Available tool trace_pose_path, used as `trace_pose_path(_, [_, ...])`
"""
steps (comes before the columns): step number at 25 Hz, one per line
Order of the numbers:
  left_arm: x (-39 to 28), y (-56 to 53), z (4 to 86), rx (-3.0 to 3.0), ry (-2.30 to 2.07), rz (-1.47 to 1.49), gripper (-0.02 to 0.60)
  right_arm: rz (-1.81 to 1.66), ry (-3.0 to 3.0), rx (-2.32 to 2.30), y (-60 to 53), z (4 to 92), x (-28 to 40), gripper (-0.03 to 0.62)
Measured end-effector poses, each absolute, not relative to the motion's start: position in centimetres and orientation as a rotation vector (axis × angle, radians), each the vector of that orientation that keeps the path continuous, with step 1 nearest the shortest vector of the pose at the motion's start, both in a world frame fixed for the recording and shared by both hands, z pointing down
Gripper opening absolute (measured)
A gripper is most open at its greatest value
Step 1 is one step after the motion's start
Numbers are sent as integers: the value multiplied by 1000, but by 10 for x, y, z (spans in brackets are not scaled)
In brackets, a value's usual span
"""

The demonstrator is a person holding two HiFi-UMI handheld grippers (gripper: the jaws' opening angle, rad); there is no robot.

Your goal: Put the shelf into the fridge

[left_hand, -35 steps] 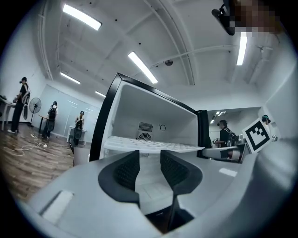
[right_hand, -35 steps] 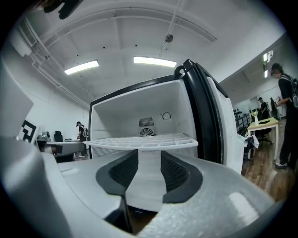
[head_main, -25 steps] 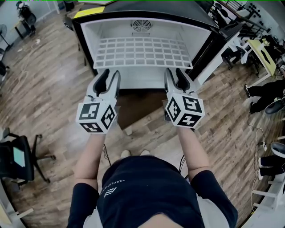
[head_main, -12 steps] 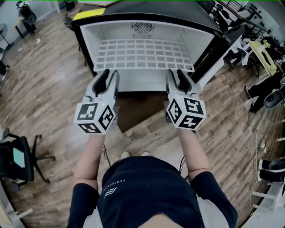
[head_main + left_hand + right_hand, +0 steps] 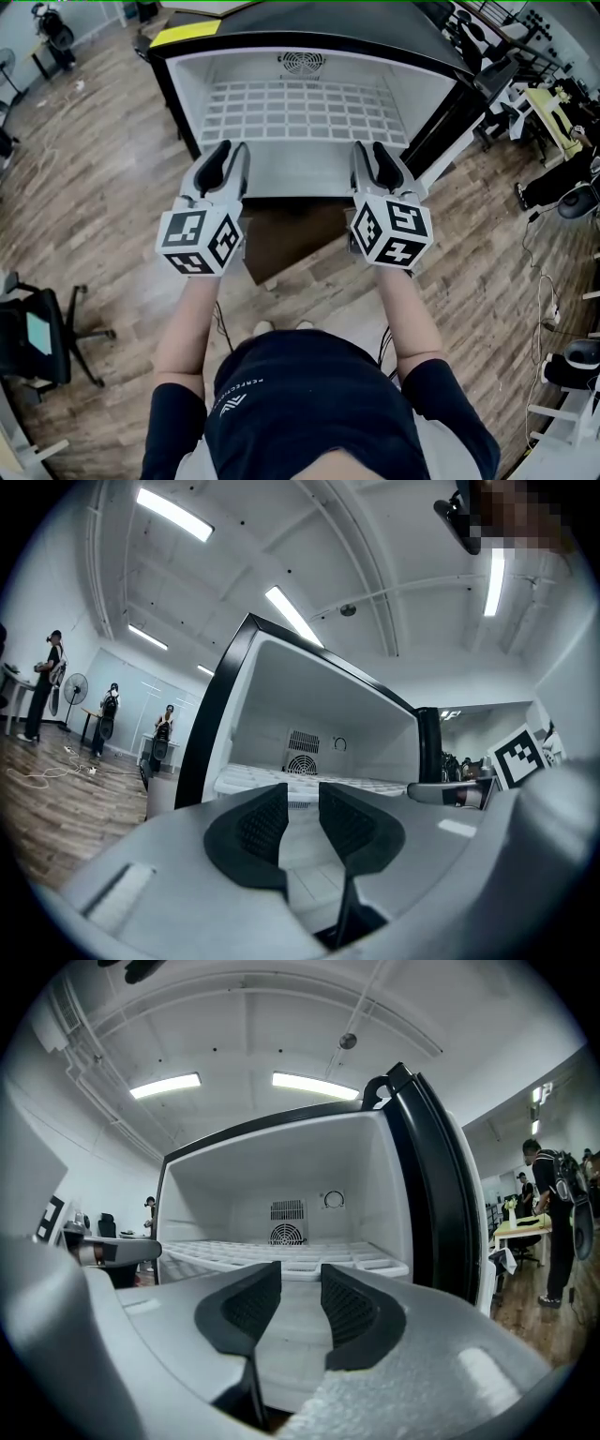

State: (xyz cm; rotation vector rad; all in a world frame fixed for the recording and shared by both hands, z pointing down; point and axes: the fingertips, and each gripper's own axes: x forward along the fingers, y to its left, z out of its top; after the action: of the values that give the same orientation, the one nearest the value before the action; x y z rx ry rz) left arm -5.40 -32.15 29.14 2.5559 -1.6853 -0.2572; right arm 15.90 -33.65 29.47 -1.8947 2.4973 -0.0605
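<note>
The white grid shelf (image 5: pixel 300 108) lies flat inside the open fridge (image 5: pixel 309 173), below the round fan at the back wall. My left gripper (image 5: pixel 230 148) and right gripper (image 5: pixel 372 150) hover side by side just before the shelf's front edge, apart from it. Both sets of jaws are closing, with nothing between them. In the left gripper view the shelf (image 5: pixel 246 778) shows beyond my left gripper (image 5: pixel 302 803). The right gripper view has the shelf (image 5: pixel 375 1262) past my right gripper (image 5: pixel 300 1283).
The fridge's black door (image 5: pixel 459 103) stands swung open on the right. A brown board (image 5: pixel 291 230) lies on the wooden floor under my grippers. An office chair (image 5: pixel 37 337) is at the left. Tables and seated people (image 5: pixel 562 187) fill the right side.
Both grippers have stayed almost still in front of the fridge while their jaws narrowed a little. The shelf rests in the same place.
</note>
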Motion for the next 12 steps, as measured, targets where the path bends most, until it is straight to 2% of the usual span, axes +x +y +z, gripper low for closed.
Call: trace_pose_path(12, [-53, -341, 289, 2587, -1670, -196, 120, 8, 2584, -1917, -357, 294, 157, 130])
